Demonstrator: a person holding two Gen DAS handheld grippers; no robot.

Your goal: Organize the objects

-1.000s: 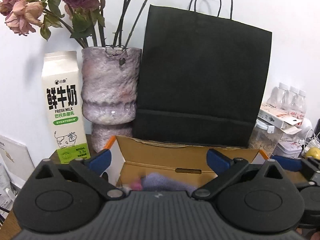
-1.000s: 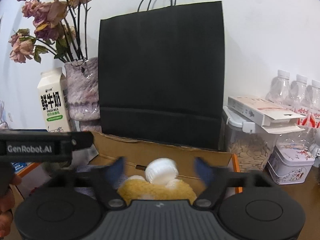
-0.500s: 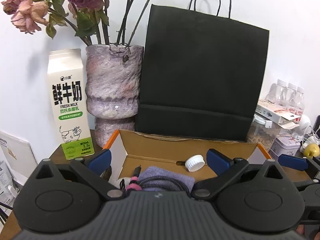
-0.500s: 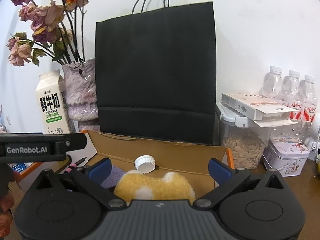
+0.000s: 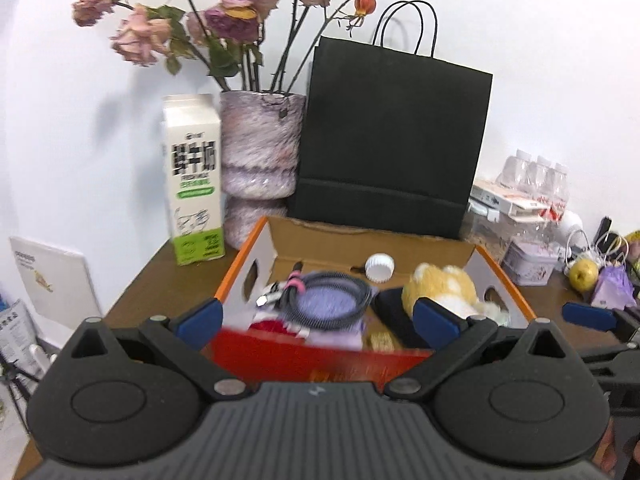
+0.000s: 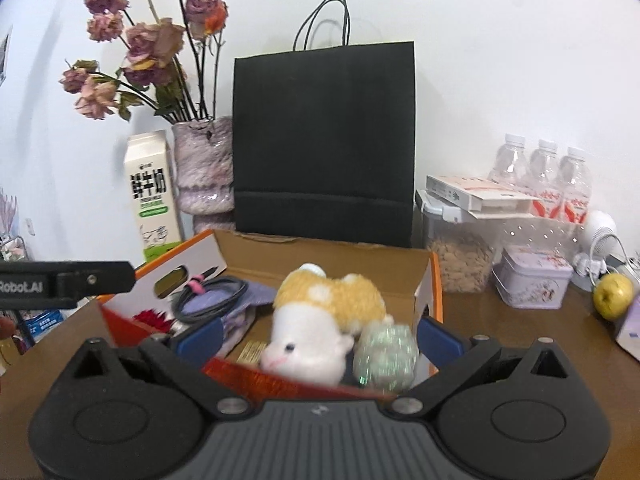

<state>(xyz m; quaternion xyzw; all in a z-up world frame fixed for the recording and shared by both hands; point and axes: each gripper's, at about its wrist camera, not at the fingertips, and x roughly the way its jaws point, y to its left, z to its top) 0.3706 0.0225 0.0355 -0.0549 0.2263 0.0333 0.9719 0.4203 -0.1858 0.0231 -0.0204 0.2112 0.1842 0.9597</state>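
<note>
Nearest, both ribbed black grippers, left (image 5: 316, 316) and right (image 6: 318, 332), stand with their blue-padded fingers spread wide and empty; the right jaws have just finished opening. Past them on the brown table (image 5: 160, 276) sits an open cardboard box (image 6: 320, 258) with orange edges, holding a fluffy yellow-and-white plush (image 6: 320, 312), a coiled black cable (image 5: 324, 300) on purple cloth and a ridged white cap (image 5: 379, 267). Behind stand a milk carton (image 5: 194, 176), a rough mottled vase (image 5: 260, 156) and a flat matte black paper bag (image 6: 324, 140)

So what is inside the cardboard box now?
Inside the cardboard box: a plush toy, a coiled black cable on purple cloth, a white cap and a glittery ball. The bottom is covered.
</note>
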